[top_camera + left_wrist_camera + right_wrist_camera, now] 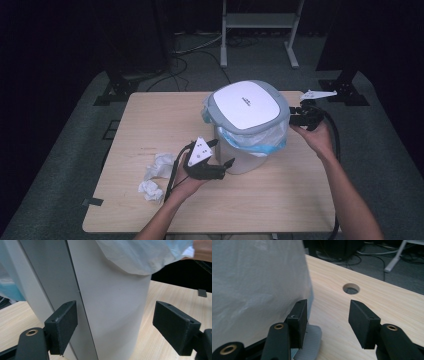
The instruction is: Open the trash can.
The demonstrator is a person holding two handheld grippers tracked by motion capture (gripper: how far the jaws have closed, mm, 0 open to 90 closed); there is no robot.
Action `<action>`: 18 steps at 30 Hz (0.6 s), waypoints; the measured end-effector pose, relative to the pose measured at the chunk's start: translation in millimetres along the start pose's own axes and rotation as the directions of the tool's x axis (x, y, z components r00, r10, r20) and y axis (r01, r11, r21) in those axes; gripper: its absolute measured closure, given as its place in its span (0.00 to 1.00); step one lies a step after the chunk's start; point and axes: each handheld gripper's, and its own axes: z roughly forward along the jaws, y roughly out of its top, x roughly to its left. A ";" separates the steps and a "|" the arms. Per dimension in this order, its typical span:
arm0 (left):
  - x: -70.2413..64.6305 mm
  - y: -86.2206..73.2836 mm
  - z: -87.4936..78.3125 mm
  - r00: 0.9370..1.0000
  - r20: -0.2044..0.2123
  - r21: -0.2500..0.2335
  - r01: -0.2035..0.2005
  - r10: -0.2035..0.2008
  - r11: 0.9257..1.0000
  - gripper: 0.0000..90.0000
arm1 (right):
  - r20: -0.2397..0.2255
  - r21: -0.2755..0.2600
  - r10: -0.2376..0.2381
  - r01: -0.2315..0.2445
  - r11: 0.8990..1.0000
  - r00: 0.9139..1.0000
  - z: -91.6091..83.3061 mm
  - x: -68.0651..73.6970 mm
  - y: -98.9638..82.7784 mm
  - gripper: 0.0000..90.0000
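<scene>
Bin (247,145), a white pedal bin with a grey-rimmed lid (246,106) and a blue-and-white liner (260,140) hanging over its rim, is standing near the middle of the wooden table (150,115). It serves as the landmark for everything else.

Left of the bin and well apart from it, two crumpled tissues (156,175) are lying on the table. Any sweep of the left forearm could be knocking them off the edge.

Just at the bin's front left side, the left gripper (222,162) is hovering with its jaws spread, clamping nothing; in the left gripper view the bin's white wall (112,315) is sitting between the pads (63,325), which are not pressing on it. If these jaws close off-centre on the smooth curved wall, the bin is likely to slip or twist.

At the bin's right side, the right gripper (300,114) is also standing released, partly spread. In the right gripper view its left pad (298,320) is lying against the liner (257,290), above the grey foot pedal (310,340). A closing pinch here risks catching only the thin plastic, tearing it or dragging it off the rim, and a downward push could be tipping the light bin towards the left gripper.
</scene>
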 end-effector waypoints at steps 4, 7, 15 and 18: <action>1.6 0.2 1.4 1.000 0.015 -0.003 0.002 -0.002 1.000 0.21 | -0.049 0.008 -0.031 0.032 0.999 0.998 2.2 3.2 -0.8 0.52; 5.3 -1.0 0.0 0.999 0.029 -0.007 0.015 -0.015 1.000 0.23 | -0.074 0.005 -0.068 0.069 0.998 0.995 1.4 7.7 -1.6 0.58; 11.4 -1.9 -0.8 1.000 0.011 -0.009 0.015 -0.015 1.000 0.24 | -0.136 -0.006 -0.108 0.109 0.994 0.985 -7.0 12.6 -6.9 0.74; 19.7 -3.3 -4.6 0.999 0.027 -0.012 0.024 -0.024 1.000 0.26 | -0.157 -0.008 -0.127 0.127 0.992 0.979 -11.3 17.5 -9.4 0.77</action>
